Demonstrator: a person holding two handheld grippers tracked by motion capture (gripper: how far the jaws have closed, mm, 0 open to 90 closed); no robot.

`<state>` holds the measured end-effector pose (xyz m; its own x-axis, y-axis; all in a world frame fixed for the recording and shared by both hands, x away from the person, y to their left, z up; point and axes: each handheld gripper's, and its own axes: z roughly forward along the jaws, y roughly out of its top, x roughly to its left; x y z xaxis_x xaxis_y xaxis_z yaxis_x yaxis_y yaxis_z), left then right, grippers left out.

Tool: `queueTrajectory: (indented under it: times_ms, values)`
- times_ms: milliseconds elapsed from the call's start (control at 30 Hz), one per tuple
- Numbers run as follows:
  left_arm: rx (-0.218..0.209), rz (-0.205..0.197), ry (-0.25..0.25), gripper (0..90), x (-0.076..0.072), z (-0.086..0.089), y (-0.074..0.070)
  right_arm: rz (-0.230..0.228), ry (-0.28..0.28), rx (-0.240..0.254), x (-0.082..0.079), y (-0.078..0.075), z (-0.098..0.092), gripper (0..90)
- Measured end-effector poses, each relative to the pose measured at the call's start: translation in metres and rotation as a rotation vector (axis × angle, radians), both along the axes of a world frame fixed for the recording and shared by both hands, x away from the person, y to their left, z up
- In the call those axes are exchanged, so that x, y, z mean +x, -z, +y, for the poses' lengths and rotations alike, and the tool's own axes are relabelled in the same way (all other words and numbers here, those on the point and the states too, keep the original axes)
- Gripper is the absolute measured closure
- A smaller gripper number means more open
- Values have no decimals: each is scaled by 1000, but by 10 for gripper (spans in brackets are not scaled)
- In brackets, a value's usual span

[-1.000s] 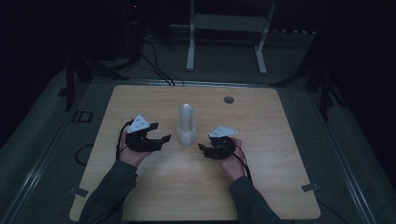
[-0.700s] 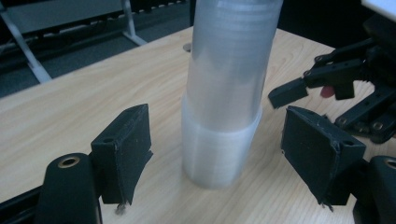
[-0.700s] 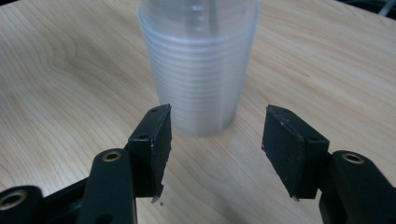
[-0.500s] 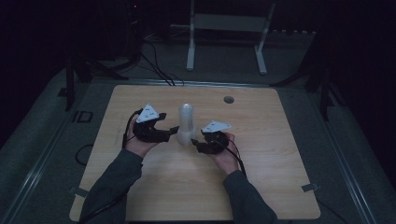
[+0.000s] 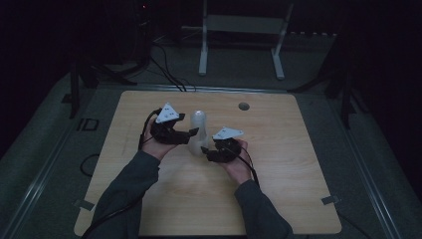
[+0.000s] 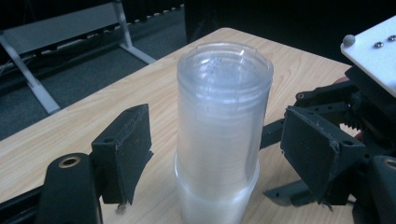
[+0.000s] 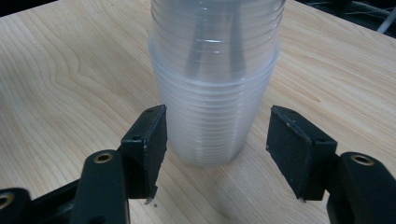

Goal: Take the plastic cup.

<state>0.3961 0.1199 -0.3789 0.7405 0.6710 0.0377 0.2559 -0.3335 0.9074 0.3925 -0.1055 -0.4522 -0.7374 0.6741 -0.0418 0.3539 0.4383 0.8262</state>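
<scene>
- The stack of clear plastic cups (image 5: 198,132) stands upright near the table (image 5: 278,199) centre; a judgement: light, thin-walled, slick, easily crushed or tipped, the nested cups apt to cling together.
- Best hold, I judge: a gentle squeeze across the lower cup's wall to steady it, and another on the upper stack.
- Left gripper (image 6: 212,149), at the stack's 9 o'clock, has been closing slightly; its jaws flank the upper cups, pads clear.
- Right gripper (image 7: 217,142), at 4 o'clock, has been opening; its jaws straddle the base, not pressing.
</scene>
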Motion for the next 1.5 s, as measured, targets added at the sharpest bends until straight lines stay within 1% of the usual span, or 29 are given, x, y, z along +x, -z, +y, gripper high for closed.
queueTrajectory:
  times_ms: [67,133,200,300,533,733,833,900,933,1000,1033,1200,1333,1500]
  values:
    - [-2,0,3,279,1,-2,0,-2,2,3,1,0,0,373]
    - [-8,5,4,280,4,-5,0,-5,3,3,1,0,0,369]
    - [-4,7,5,280,6,-6,0,-5,4,5,1,0,0,366]
    - [-13,11,1,279,8,-8,1,-7,2,6,2,-1,1,356]
    - [-24,8,-2,272,13,-12,1,-4,-1,9,4,1,4,335]
    - [-17,7,2,275,16,-16,1,-8,-1,15,5,1,5,322]
    - [-23,13,5,297,16,-18,2,-14,-5,18,5,1,5,318]
    - [-15,14,9,310,17,-18,3,-17,-5,25,6,0,5,311]
    - [-16,14,8,331,17,-19,3,-16,-7,36,7,0,4,306]
    - [-20,15,9,340,17,-19,3,-17,-7,40,7,0,4,302]
    - [-20,13,10,362,16,-19,2,-20,-9,42,8,0,4,297]
    - [-21,13,9,378,16,-19,2,-32,-21,38,9,1,8,273]
    - [-25,17,9,377,17,-19,2,-35,-27,44,11,0,11,261]
    - [-27,25,10,320,18,-21,3,-41,-33,47,14,0,15,232]
